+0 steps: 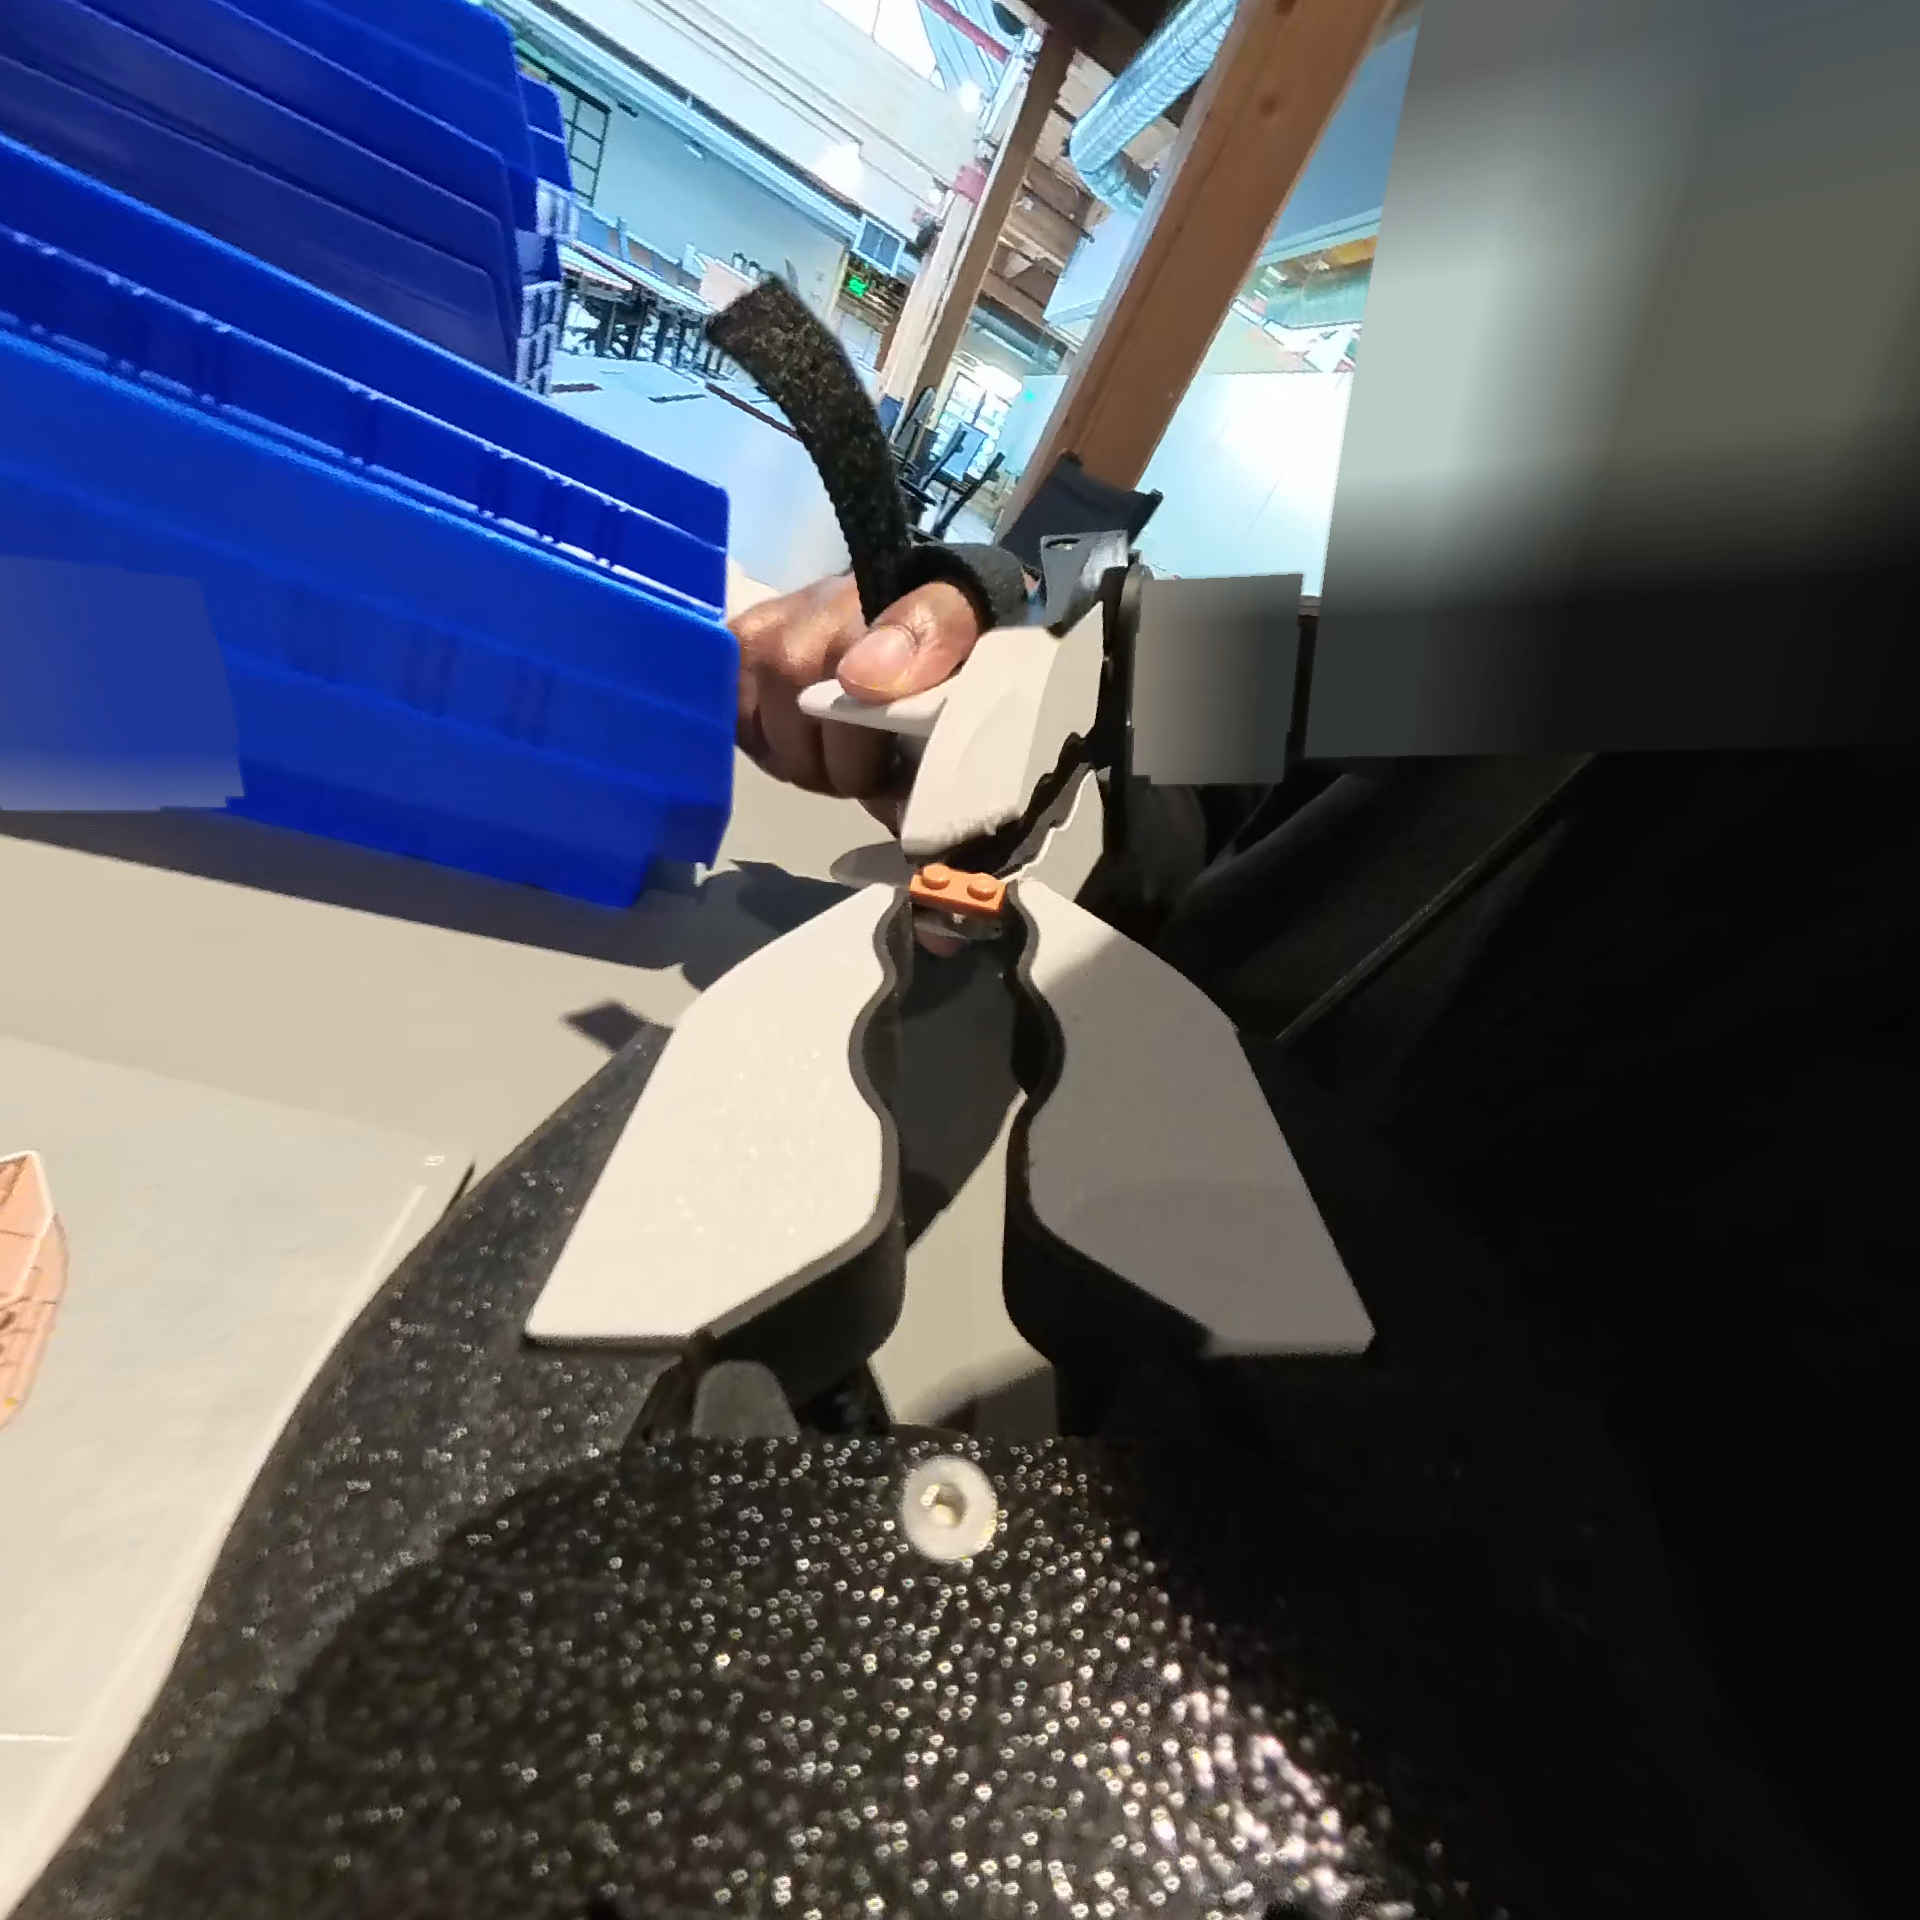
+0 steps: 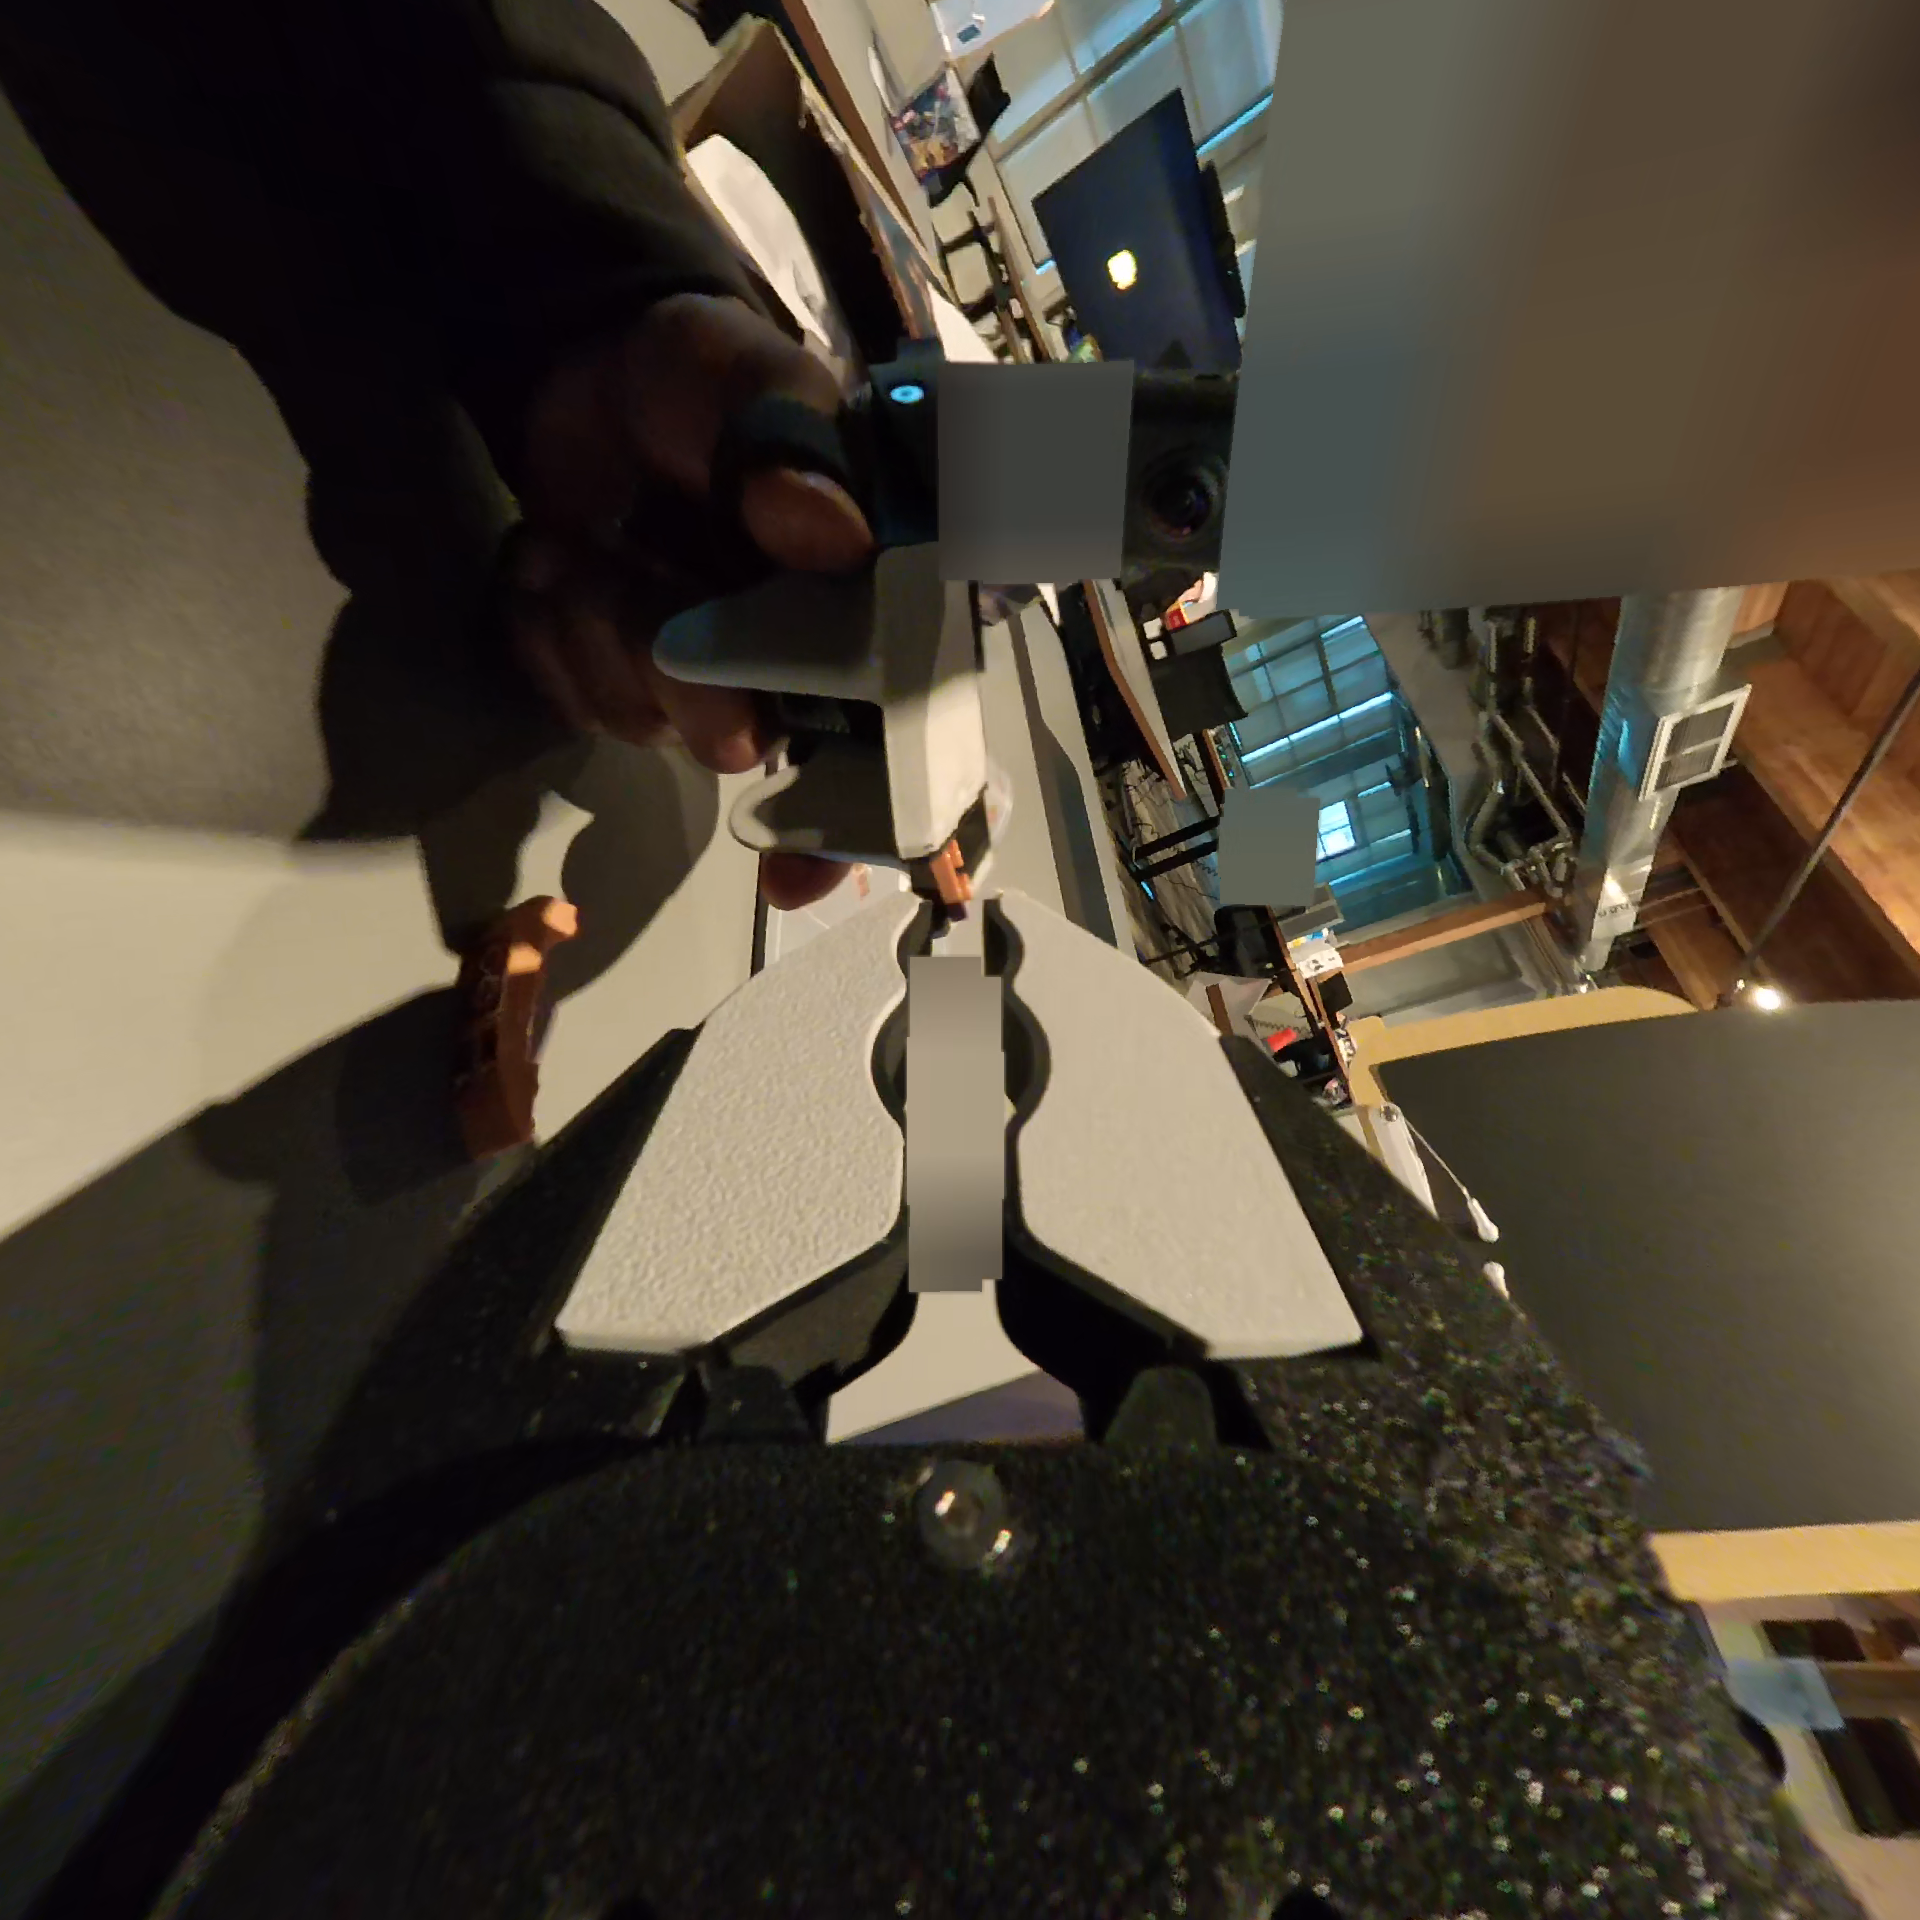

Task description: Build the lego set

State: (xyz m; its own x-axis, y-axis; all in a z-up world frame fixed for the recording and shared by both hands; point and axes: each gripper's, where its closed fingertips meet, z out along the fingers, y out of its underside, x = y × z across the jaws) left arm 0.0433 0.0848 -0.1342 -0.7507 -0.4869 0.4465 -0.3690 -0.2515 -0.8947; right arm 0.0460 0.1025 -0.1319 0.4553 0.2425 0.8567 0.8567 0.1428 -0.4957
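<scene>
A small orange two-stud plate [image 1: 958,891] is pinched between the tips of my left gripper [image 1: 958,906], above the grey table. My right gripper [image 1: 1013,847] comes down from above and its tips touch the plate's top. In the right wrist view the plate [image 2: 950,878] sits at the tip of the left gripper [image 2: 940,847], right in front of my right gripper [image 2: 953,916]. The right jaws stand a narrow gap apart; I cannot tell if they grip anything. A brown brick build [image 2: 509,1029] lies on the table to the left.
Stacked blue bins [image 1: 312,520] stand at the far left on the grey table [image 1: 312,956]. A pale sheet [image 1: 208,1351] lies at the near left with a pinkish shape [image 1: 26,1278] at its edge. The person's dark clothing [image 1: 1558,1143] fills the right. My left and right fingertips are right by each other.
</scene>
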